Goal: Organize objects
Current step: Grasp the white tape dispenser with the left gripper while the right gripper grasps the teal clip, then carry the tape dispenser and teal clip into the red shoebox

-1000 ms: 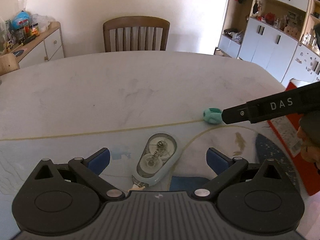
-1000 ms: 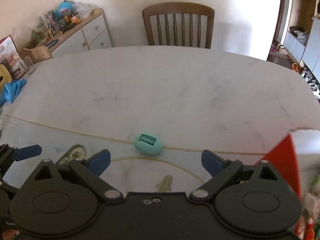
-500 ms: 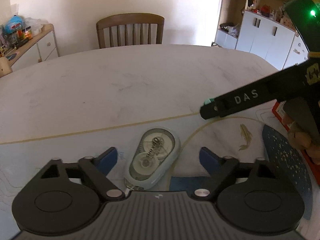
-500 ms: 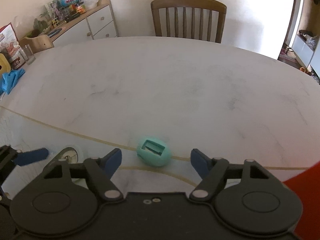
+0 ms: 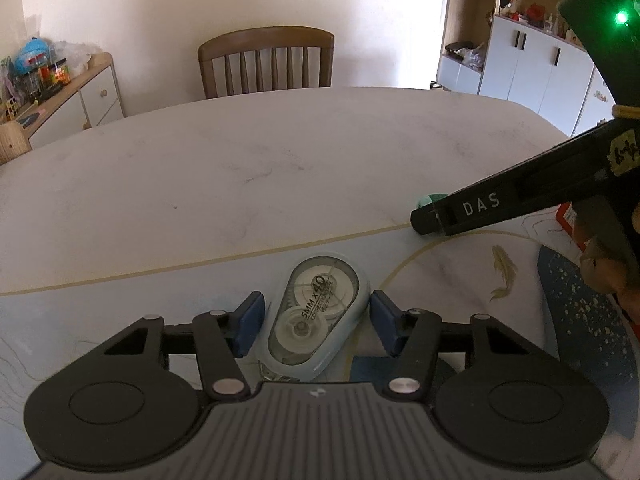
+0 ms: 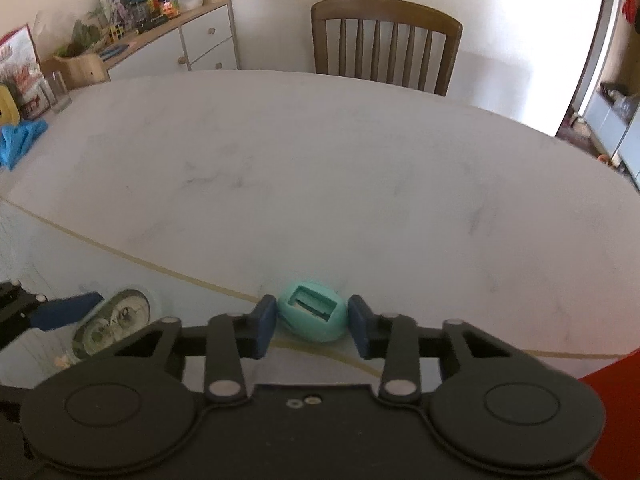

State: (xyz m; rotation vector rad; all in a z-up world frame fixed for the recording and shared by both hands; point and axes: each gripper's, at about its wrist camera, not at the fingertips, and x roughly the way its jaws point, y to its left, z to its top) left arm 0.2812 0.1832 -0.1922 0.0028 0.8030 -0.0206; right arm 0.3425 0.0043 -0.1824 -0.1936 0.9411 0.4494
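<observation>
A clear correction tape dispenser lies on the pale printed mat, between the blue pads of my left gripper. Its jaws are closing, with narrow gaps still showing at the dispenser's sides. A small teal egg-shaped object with a rectangular slot sits on the mat's tan border line, between the pads of my right gripper. Those jaws are closing too and stand very near its sides. In the left wrist view the right gripper's black finger hides most of the teal object. The right wrist view shows the dispenser at lower left.
A wooden chair stands at the far side of the white table. A cluttered sideboard is at back left, with a glass and a blue cloth near the table's left edge. A red box lies right.
Both grippers' jaws have narrowed from wide open to close around their objects. The right gripper has come down over the teal object, and the left has edged forward over the dispenser.
</observation>
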